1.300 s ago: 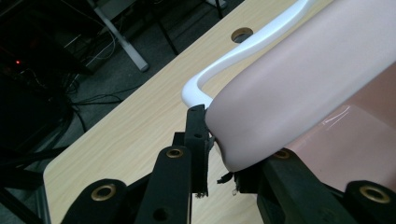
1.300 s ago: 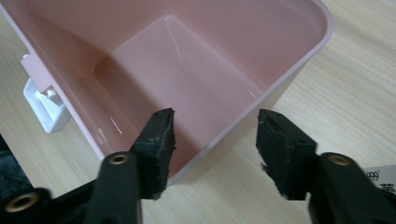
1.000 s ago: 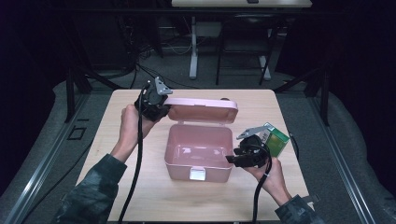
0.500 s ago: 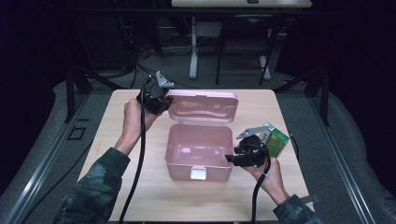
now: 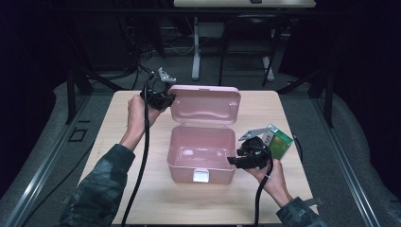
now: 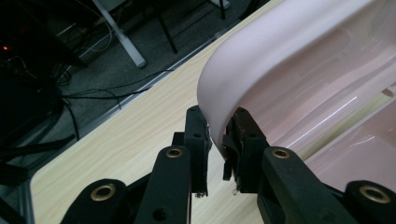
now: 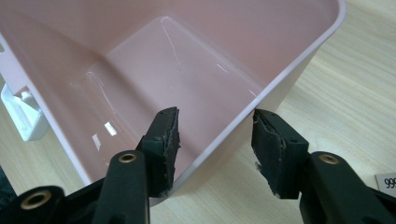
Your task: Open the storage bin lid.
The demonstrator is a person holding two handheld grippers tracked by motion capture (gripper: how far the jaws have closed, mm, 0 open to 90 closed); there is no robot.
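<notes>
At the left of the high view, the left tool point(image 5: 163, 94) is at the far left corner of the lid point(image 5: 204, 105) of a pink plastic box point(image 5: 201, 153), and a black cable trails from it down along the sleeve. In the left gripper view its two jaws are closed tight on the rounded edge of the lid point(image 6: 280, 60), one pad on the outside and one on the glossy inside face. The lid stands raised, leaning back from the hinge at the far side of the box, with its inside turned toward the person.

The box sits near the middle of the light wooden surface point(image 5: 118, 189), open and with nothing inside it. A white latch point(image 5: 200, 176) shows on its near wall.

To the right, the right tool point(image 5: 243, 161) is at the near right corner of the box. In the right gripper view its jaws straddle the wall of the box point(image 7: 289, 88), one inside and one outside. They have just been opening: the inner pad lies close against the wall, though I cannot tell if it touches, and the outer pad stands clear of it, so the grip is loose and not pressing.

Just beyond the right hand, a small green carton point(image 5: 278, 143) lies on the surface, close to the box but apart from it.
</notes>
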